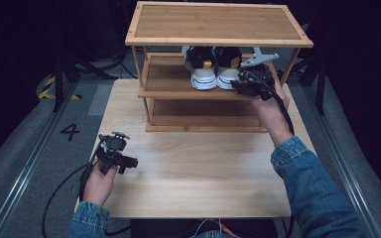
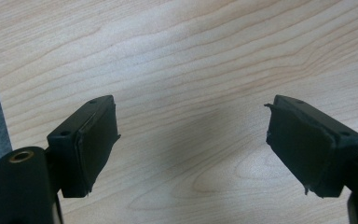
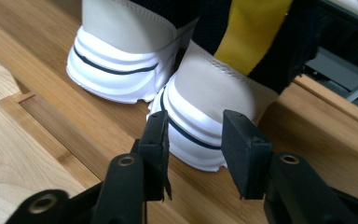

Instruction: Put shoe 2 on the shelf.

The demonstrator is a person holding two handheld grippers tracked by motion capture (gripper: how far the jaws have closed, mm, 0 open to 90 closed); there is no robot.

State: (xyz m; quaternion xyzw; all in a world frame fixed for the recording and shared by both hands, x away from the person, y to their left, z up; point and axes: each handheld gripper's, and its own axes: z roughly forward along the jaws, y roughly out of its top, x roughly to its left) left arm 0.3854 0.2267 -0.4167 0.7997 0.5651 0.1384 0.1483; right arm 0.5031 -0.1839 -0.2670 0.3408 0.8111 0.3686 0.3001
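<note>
Right gripper (image 3: 193, 140) has its fingers spread just short of the near sneaker (image 3: 205, 112)'s heel on the rack (image 1: 178, 91)'s middle shelf. I'd push in deeper before squeezing. Left gripper (image 2: 191, 140) hangs spread over bare bench (image 2: 191, 56).

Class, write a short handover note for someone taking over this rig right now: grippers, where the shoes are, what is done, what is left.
Left gripper: open, over bare table, holding nothing.
Right gripper: jaws apart at the heel of the nearer shoe, not clamped.
Both shoes stand side by side on the rack's middle shelf, the other shoe further left.
Done: approach. Left, probably: close on the heel, or back away if placing them.
</note>
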